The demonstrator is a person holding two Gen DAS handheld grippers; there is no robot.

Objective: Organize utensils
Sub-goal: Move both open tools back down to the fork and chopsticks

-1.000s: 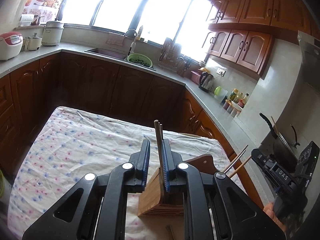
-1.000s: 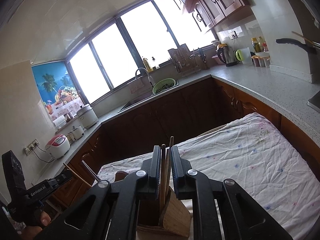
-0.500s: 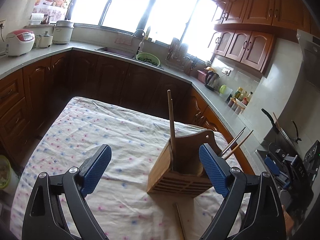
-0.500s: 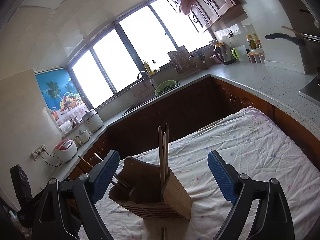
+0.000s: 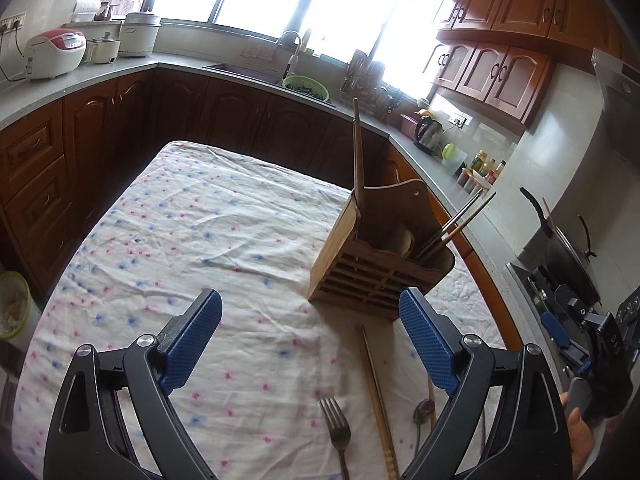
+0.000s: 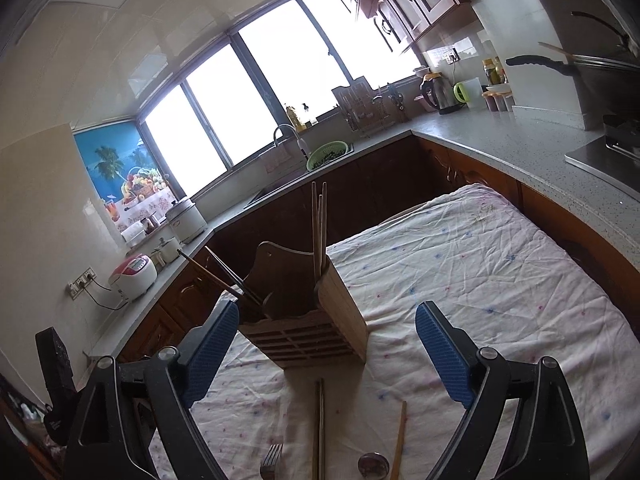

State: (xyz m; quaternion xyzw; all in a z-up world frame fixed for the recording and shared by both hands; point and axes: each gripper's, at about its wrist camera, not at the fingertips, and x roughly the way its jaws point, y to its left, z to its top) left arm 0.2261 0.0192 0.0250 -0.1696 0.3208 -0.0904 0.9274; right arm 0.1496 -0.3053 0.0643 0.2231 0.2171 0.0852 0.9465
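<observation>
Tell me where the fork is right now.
The fork lies on the floral tablecloth in front of the wooden utensil holder, left of the loose chopsticks.

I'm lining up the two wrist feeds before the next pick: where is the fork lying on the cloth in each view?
Left wrist view: the fork lies at bottom centre, tines pointing toward the wooden utensil holder, left of the loose chopsticks.
Right wrist view: only the fork's tines show at the bottom edge, left of the chopsticks.
Shared landmark: the wooden utensil holder standing beyond the fork in both views.
</observation>
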